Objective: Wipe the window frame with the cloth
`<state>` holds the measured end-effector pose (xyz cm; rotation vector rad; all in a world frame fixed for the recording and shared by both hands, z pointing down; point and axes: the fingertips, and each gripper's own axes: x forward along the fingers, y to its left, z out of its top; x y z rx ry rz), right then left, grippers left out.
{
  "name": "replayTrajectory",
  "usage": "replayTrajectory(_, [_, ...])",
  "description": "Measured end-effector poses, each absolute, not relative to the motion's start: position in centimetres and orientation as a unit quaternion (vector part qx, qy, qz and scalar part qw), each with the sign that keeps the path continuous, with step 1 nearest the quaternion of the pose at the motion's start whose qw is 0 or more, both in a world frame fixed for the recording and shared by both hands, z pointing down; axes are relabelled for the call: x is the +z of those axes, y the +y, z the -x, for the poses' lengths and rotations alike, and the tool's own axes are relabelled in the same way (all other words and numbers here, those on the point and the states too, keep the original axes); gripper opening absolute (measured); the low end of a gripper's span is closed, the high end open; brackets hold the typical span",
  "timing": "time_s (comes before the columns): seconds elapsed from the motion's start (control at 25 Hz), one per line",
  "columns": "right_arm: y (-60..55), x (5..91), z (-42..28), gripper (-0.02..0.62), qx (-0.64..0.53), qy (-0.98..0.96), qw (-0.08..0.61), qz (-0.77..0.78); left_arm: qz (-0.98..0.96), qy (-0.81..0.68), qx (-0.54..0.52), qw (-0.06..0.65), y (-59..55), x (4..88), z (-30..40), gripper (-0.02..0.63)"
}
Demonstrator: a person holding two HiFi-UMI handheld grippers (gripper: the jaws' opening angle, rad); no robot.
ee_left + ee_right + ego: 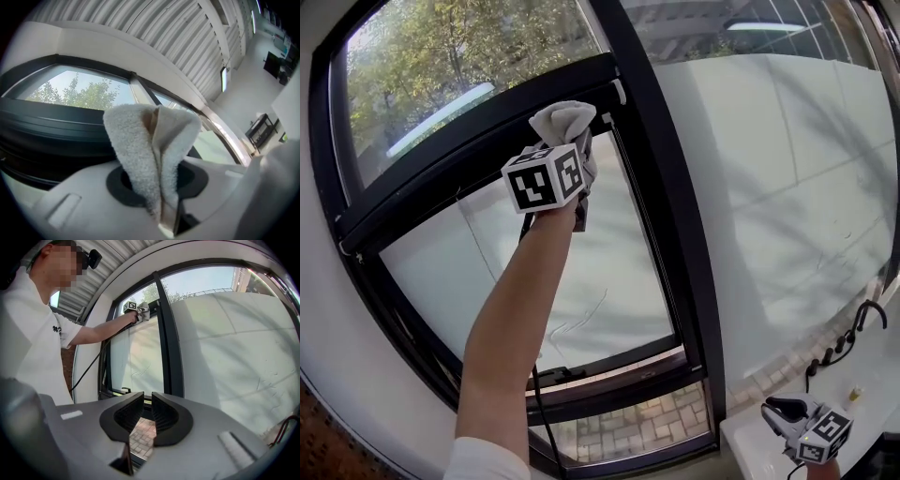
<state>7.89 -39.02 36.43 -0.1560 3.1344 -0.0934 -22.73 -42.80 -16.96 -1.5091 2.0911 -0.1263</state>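
A folded off-white cloth (pixel 564 119) sticks up from my left gripper (pixel 579 142), which is shut on it. The arm is raised, and the cloth rests against the black horizontal bar of the window frame (pixel 469 141), just left of the black upright post (pixel 661 169). In the left gripper view the cloth (pixel 150 150) fills the space between the jaws, with the dark bar (pixel 51 126) behind it. My right gripper (pixel 778 410) hangs low at the bottom right with its jaws shut and nothing in them. The right gripper view shows that gripper (pixel 146 411) pointing level at the window.
A white ledge (pixel 862 412) runs along the lower right with black hooks and a cable (pixel 867 314) on it. A black cable (pixel 536 412) hangs from the left gripper past the lower sash handle (pixel 553 375). A person in a white shirt (pixel 28 343) stands at the left in the right gripper view.
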Motion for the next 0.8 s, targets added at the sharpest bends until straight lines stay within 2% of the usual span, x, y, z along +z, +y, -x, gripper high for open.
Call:
replayTrajectory(0.44, [-40.1,37.9,-11.5,0.052,-0.049,0.995,0.003,0.089,0.572,0.767,-0.078,0.281,-48.8,-15.5,18.5,0.135])
replayTrajectory(0.8, [-39.4,38.0,-9.7,0.052,-0.04,0.998,-0.007,0.056,0.58,0.759,-0.106,0.275,-48.9,-10.3,17.9,0.135])
